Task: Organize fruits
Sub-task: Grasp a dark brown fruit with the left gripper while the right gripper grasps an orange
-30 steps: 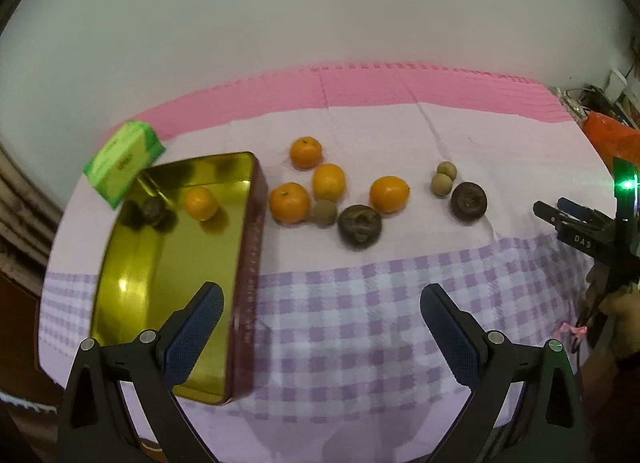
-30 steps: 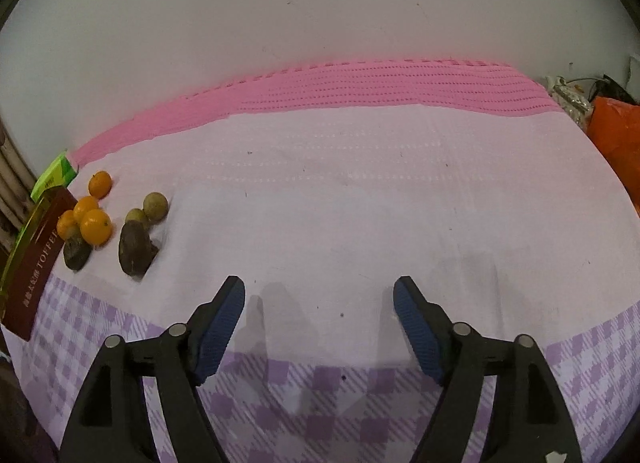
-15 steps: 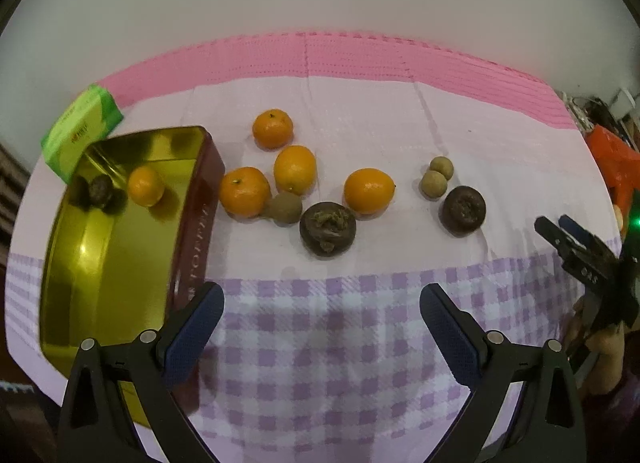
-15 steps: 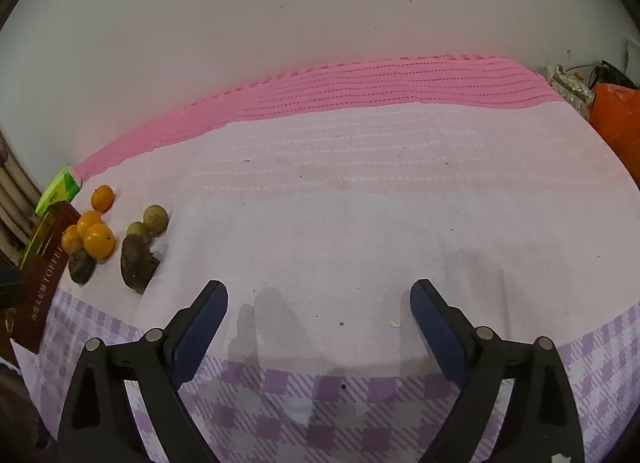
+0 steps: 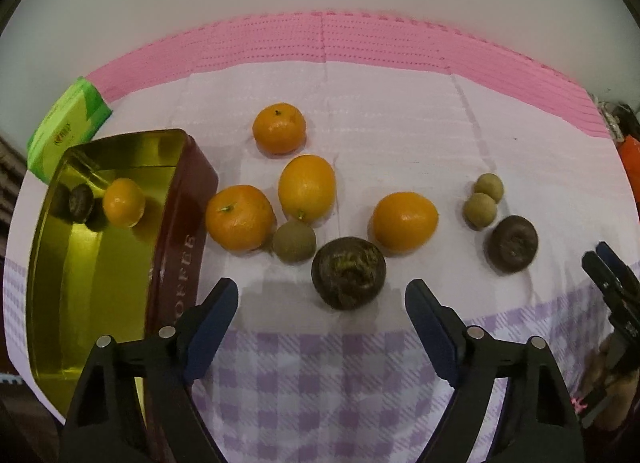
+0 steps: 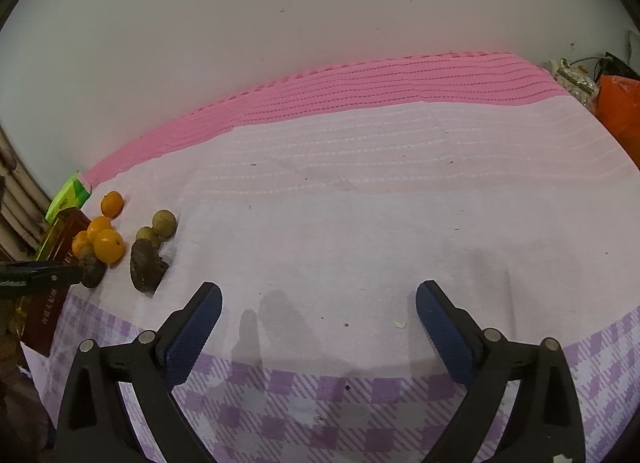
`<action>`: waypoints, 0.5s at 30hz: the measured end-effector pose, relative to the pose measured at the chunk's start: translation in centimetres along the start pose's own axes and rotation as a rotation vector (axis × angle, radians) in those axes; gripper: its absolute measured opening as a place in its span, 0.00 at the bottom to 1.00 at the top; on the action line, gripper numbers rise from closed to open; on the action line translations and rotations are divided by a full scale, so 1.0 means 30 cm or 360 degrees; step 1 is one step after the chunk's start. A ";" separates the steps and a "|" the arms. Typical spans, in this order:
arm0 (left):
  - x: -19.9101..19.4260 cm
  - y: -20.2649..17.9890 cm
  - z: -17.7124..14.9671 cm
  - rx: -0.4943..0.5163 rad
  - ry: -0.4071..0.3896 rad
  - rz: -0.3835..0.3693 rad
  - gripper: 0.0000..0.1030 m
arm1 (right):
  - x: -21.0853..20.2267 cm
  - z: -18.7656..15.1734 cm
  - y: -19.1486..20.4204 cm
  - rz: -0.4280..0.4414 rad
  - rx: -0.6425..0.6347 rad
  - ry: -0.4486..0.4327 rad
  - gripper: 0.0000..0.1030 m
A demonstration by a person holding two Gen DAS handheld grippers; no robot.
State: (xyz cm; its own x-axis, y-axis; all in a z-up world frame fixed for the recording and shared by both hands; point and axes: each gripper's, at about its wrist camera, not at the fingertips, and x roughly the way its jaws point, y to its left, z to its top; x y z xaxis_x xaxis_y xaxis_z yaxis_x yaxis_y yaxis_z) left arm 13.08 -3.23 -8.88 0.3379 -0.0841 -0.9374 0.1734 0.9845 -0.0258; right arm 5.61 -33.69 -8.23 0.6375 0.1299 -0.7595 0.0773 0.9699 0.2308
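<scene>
You are closing in on the dark fruit

Left wrist view: your left gripper (image 5: 322, 309), jaws just narrowing yet empty, is descending over the dark fruit (image 5: 349, 273) beside the tin (image 5: 182, 247). Right wrist view: your right gripper (image 6: 319, 305), jaws just widening, is hovering empty over bare worktop (image 6: 380, 231).

L wrist cam looks steeply down, close over fruit pile (image 5: 316, 207) at 12 o'clock. R wrist cam faces shallower, farther off; same fruit (image 6: 120, 243) at 9 o'clock.
</scene>
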 end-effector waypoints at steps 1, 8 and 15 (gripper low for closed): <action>0.014 0.001 0.006 -0.0001 0.0010 0.0000 0.80 | 0.000 0.000 -0.001 0.0003 0.0002 -0.0001 0.94; 0.074 -0.011 0.021 0.0018 -0.0006 -0.0018 0.50 | 0.000 0.000 0.000 0.0019 0.0006 -0.0003 0.96; -0.031 0.014 -0.020 -0.0112 -0.0054 -0.0114 0.42 | 0.000 -0.004 0.000 0.0024 0.0009 -0.0002 0.96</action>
State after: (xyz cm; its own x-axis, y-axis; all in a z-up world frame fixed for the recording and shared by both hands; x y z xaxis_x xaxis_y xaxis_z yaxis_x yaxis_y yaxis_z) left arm 12.28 -2.65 -8.23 0.3581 -0.1586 -0.9201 0.1333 0.9841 -0.1177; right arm 5.51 -33.67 -8.30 0.6398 0.1439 -0.7550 0.0723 0.9667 0.2456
